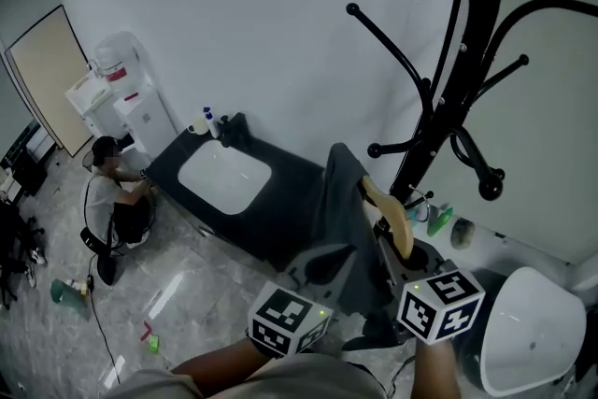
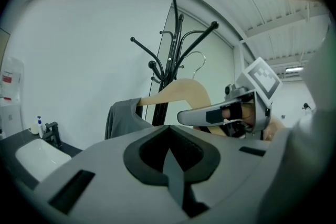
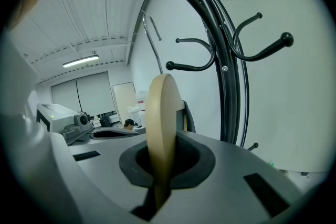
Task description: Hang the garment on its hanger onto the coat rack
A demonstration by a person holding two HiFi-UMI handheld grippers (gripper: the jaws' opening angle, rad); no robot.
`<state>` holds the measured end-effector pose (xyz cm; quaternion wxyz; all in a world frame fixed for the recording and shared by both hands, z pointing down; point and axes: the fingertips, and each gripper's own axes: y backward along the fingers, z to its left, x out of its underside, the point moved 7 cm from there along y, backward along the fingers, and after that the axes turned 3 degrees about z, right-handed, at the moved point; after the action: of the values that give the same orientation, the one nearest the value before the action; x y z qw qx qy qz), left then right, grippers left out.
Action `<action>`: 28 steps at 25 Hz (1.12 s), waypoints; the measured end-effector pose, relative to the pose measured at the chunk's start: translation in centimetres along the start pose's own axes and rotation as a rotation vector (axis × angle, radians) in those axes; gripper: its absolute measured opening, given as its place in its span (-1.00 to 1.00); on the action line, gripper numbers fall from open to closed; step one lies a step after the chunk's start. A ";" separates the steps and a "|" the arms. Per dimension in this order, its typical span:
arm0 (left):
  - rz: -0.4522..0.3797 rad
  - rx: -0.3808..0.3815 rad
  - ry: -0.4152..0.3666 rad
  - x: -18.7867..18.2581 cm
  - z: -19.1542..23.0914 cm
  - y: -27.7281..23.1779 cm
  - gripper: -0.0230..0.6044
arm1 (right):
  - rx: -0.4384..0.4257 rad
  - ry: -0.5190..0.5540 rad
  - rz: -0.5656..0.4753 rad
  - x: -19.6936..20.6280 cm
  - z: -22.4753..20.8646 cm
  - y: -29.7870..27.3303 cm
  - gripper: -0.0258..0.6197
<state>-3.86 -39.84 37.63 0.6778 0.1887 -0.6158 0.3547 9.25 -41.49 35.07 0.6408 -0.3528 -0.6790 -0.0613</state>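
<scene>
While the head view looks down, the right gripper holds the wooden hanger just beside the black rack. The grey garment is draped over the hanger, and the left gripper sits close alongside.

In the left gripper view, its jaws meet with nothing between them. Beyond them, the garment hangs from the hanger's far end, in front of the rack.

In the right gripper view, the jaws pinch the hanger edge-on. Its wire hook stands free beside the rack's pole.

My left gripper is held up beside my right, jaws closed together, empty; my right gripper jaws clamp the hanger.
</scene>
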 end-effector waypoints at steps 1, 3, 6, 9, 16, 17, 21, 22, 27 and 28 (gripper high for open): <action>0.001 0.009 -0.001 -0.2 0.7 -0.4 -0.91 | 0.006 0.000 0.000 -0.5 -0.3 -0.7 -0.88; 0.005 0.022 0.000 -0.5 1.8 -1.1 -0.91 | 0.020 -0.002 0.002 -1.3 -1.0 -2.1 -0.88; 0.008 0.040 0.007 -0.7 3.1 -2.2 -0.91 | 0.038 -0.008 0.012 -1.9 -2.1 -4.1 -0.88; 0.008 0.042 0.016 -0.7 4.4 -3.2 -0.91 | 0.040 -0.022 0.025 -2.0 -3.3 -6.4 -0.88; 0.016 0.007 0.032 -0.7 5.3 -4.9 -0.91 | -0.001 -0.038 0.074 -1.0 -6.2 -9.8 -0.88; 0.016 0.000 0.033 -0.7 5.3 -5.1 -0.91 | -0.006 -0.041 0.082 -0.8 -6.5 -10.2 -0.88; 0.024 -0.020 0.038 -0.5 5.4 -6.1 -0.91 | -0.024 -0.049 0.103 -0.2 -7.8 -11.2 -0.88; 0.026 -0.022 0.039 -0.4 5.3 -6.3 -0.91 | -0.026 -0.048 0.104 -0.2 -7.9 -11.2 -0.88; 0.031 -0.028 0.045 -0.6 4.9 -7.2 -0.91 | -0.042 -0.024 0.102 -0.4 -8.3 -11.2 -0.88; 0.031 -0.029 0.046 -0.6 4.8 -7.5 -0.91 | -0.048 -0.018 0.102 -0.4 -8.4 -11.2 -0.87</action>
<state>-1.86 -48.41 39.18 0.6888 0.1609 -0.6081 0.3603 9.92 -54.43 40.30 0.6282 -0.4030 -0.6642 -0.0416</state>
